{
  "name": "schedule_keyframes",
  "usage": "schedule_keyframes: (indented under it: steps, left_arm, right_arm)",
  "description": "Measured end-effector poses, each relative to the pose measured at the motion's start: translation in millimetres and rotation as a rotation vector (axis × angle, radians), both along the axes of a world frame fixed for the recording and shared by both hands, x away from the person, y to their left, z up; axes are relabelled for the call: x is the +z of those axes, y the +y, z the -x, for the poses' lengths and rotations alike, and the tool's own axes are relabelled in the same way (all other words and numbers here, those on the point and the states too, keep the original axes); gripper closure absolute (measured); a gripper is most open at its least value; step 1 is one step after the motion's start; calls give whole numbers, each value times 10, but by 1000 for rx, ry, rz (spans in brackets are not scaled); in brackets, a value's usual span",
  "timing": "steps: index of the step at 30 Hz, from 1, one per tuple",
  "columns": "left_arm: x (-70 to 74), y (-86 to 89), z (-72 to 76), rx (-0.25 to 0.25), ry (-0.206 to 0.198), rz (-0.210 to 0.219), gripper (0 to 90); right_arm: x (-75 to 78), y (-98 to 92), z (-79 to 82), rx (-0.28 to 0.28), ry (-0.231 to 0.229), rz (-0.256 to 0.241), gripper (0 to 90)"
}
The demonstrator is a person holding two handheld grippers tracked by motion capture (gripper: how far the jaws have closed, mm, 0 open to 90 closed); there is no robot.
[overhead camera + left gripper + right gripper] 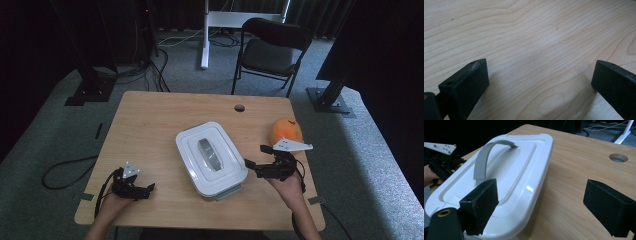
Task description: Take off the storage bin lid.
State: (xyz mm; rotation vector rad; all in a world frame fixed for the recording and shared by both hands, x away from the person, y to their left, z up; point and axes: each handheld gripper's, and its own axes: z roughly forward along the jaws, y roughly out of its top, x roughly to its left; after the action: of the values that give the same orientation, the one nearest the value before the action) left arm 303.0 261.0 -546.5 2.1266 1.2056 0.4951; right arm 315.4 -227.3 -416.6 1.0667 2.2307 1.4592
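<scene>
Both tongs, left (150, 189) and right (254, 156), gape wide, empty, flanking the lidded box (211, 158).

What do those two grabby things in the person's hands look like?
Both are black. The left gripper and right gripper each have two chunky, blocky black fingers and a pale grey three-cornered plate on top. A black cable trails from the left one.

Black chair (272, 50), grey carpet (60, 130)
</scene>
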Motion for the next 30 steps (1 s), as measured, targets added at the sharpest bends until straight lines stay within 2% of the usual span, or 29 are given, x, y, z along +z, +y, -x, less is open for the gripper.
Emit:
schedule_keyframes:
  steps: [5,13,17,21,30]
  left_arm:
    - [0,0,0,-1,0,-1,15]
    - [0,-1,0,1,0,1,15]
    - [1,1,0,-1,2,-1,16]
    - [1,1,0,-1,2,-2,16]
    - [1,1,0,-1,2,-1,16]
  right_arm:
    - [38,112,-9,19,5,0,118]
    - [78,332,-44,55,18,28,119]
    - [118,443,-68,55,4,39,119]
    - [154,555,-102,69,17,42,118]
    - [168,850,-186,78,45,90,122]
